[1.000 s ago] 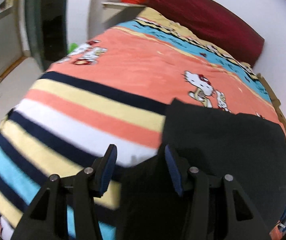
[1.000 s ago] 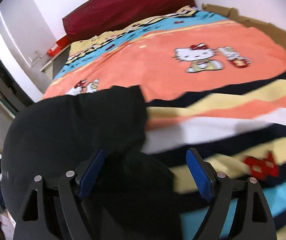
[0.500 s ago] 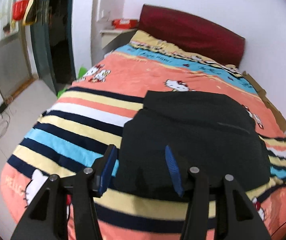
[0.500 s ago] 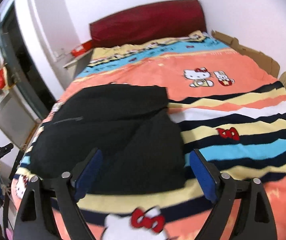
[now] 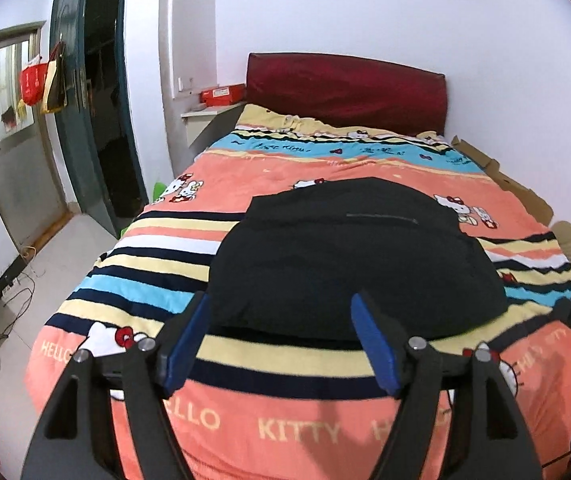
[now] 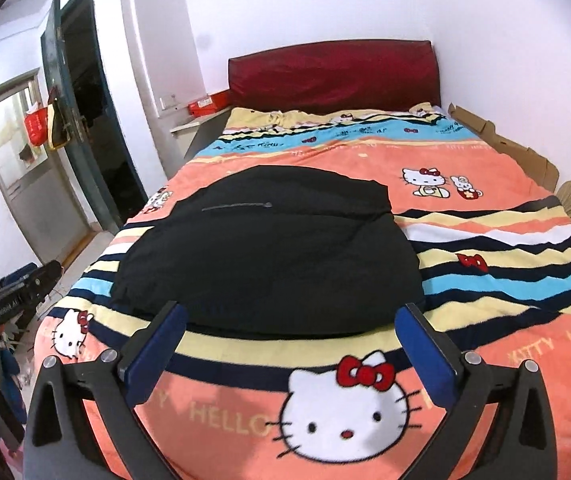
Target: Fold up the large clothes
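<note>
Folded black garment (image 5: 349, 264) (zip up) lies on blanket (image 5: 285, 420).

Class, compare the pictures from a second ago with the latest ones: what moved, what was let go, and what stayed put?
Both grippers pulled back from the black garment toward the foot of the bed. The left gripper and right gripper are opening with nothing between their pads; a second ago dark cloth lay between them. The garment stays folded on the Hello Kitty blanket; the red headboard is unchanged.

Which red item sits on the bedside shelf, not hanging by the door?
The flat red box on the shelf beside the headboard; the red bag hangs at the door instead.
</note>
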Demonstrator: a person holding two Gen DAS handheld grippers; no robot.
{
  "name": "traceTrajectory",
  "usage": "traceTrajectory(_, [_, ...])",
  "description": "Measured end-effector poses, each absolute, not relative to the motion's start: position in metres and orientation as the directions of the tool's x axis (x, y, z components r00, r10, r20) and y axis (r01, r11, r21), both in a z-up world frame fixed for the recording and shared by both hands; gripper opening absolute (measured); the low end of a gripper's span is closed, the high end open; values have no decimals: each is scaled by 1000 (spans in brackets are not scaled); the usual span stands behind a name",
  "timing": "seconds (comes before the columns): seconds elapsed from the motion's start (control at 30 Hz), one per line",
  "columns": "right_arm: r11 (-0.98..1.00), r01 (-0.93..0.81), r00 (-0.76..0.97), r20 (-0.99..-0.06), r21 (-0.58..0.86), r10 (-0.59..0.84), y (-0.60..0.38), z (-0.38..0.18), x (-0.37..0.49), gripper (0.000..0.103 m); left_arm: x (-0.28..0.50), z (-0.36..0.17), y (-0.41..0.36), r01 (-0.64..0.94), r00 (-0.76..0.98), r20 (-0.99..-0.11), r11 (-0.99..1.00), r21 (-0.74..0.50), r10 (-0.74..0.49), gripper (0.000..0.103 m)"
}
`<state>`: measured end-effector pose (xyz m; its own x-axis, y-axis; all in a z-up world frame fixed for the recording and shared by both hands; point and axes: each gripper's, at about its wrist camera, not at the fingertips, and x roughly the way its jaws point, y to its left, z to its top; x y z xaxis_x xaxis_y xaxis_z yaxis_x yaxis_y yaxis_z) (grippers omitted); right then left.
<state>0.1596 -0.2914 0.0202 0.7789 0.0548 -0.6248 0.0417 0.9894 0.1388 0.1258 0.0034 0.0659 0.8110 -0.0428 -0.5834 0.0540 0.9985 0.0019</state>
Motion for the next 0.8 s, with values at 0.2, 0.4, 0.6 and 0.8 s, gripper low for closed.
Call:
traceTrajectory(0.2, [993, 44, 799, -601, 111, 32, -276, 26, 131, 102, 94, 65, -10, 76, 831, -553, 997, 11, -57, 71])
traceTrajectory(0.4, [995, 64, 810, -586, 74, -9, -269, 25, 109, 102, 74, 70, -17, 76, 855, -517, 996, 35, -47, 71])
traceTrajectory(0.6, [994, 88, 812, -582, 68, -32, -274, 20, 97, 102, 54, 80, -19, 45, 880, -475, 998, 45, -19, 71])
traceTrajectory(0.8, [990, 124, 815, -576, 74, -60, -284, 18, 90, 102, 44, 85, -19, 32, 889, -458, 998, 55, -3, 71])
